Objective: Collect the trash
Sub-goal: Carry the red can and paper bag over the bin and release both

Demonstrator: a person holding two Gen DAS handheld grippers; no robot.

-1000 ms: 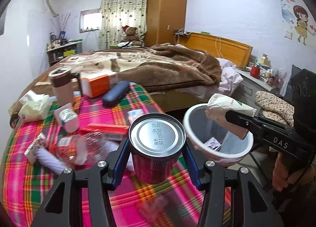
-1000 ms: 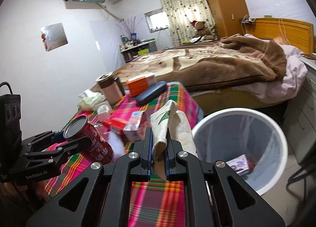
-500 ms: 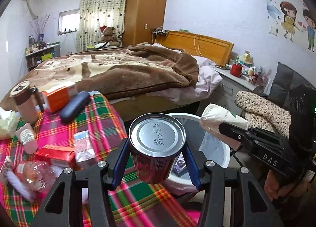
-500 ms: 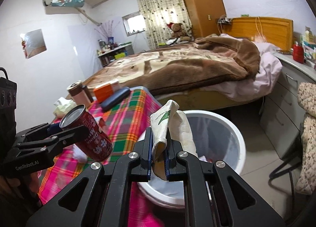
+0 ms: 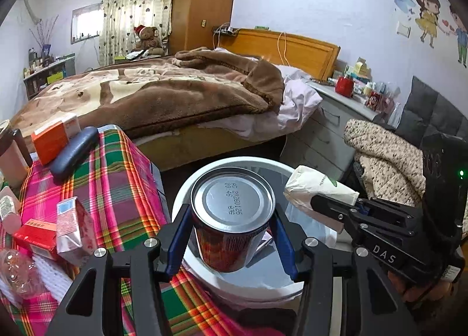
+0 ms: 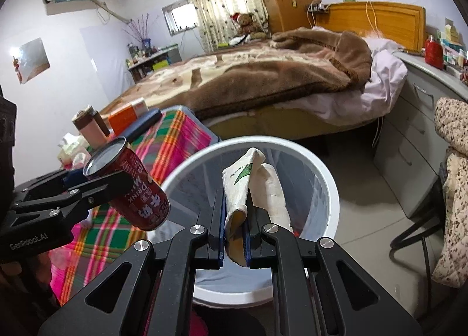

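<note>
My left jaws [image 5: 231, 236] are gripping a red can [image 5: 232, 219]; my right jaws [image 6: 236, 236] are clamping a crumpled paper cup [image 6: 251, 186]. Both are hanging over the white bin [image 6: 327, 172], its contents largely hidden behind them.

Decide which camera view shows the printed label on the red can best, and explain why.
The right wrist view: the red can, clamped in the left gripper, shows its lettered side. The left wrist view shows mainly its silver end.

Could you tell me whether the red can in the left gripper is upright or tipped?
Tipped. In the right wrist view the red can leans, rim up-left, clamped by the left gripper over the white bin.
</note>
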